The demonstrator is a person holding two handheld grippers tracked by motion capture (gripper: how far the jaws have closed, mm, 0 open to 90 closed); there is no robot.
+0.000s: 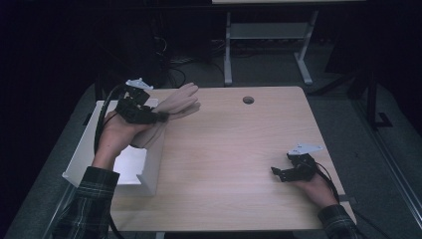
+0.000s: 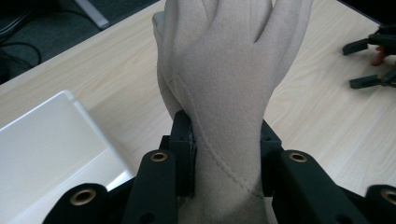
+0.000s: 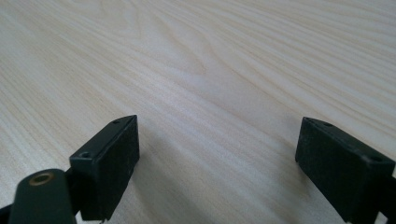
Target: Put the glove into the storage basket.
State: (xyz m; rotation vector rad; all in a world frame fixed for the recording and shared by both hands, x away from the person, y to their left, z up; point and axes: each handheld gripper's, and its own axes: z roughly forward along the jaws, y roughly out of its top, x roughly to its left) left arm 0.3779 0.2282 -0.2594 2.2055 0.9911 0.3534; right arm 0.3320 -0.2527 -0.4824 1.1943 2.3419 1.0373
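Glove point(image 1: 176, 102), beige, clamped at the wrist by left gripper point(image 1: 149, 115) and held up over the far left of the table, fingers spread and pointing away toward the table's far edge. Largest around it: light wooden table point(image 1: 234, 159), bare across the middle, with a small round hole point(image 1: 248, 100) near the far edge. Next, white open box point(image 1: 127, 164) at the table's left edge, right below the holding hand and the glove's hanging cuff. Smaller, right gripper point(image 1: 284, 173) low on the wood near the front right corner, well apart from the glove, jaws spread wide with bare wood between them. Left jaws partly closed, pads point(image 2: 187, 149) pressing both sides of the fabric.
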